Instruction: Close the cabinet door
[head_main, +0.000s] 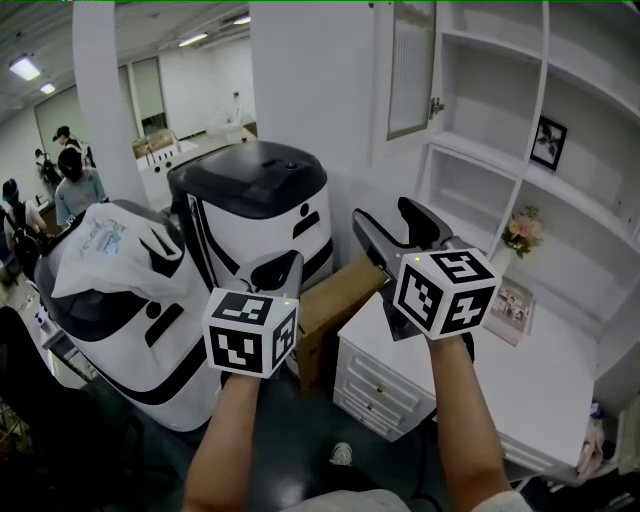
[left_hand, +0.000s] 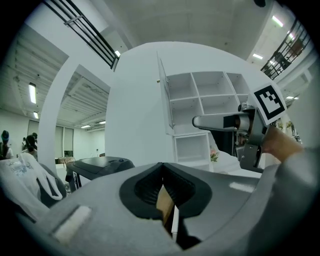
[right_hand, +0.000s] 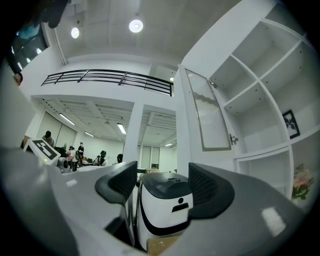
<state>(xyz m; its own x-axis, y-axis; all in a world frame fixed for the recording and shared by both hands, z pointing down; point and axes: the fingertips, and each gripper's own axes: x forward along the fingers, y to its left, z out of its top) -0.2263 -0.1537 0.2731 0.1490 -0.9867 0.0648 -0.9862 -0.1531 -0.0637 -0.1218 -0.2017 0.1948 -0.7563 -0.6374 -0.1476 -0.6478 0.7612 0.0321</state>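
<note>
The white cabinet door with a ribbed glass panel stands swung open at the top of the white shelving. Its small knob is on the right edge. In the right gripper view the door is up and to the right, well beyond the jaws. My right gripper is open, held level in front of the shelving below the door, with nothing between its pads. My left gripper is lower and to the left, and its jaws are shut with nothing in them. The left gripper view shows the door edge-on, with the right gripper beside it.
Two white-and-black machines stand to the left, with a cardboard box wedged beside a white drawer unit. Flowers and a framed picture sit on the shelving. People stand far off at the left.
</note>
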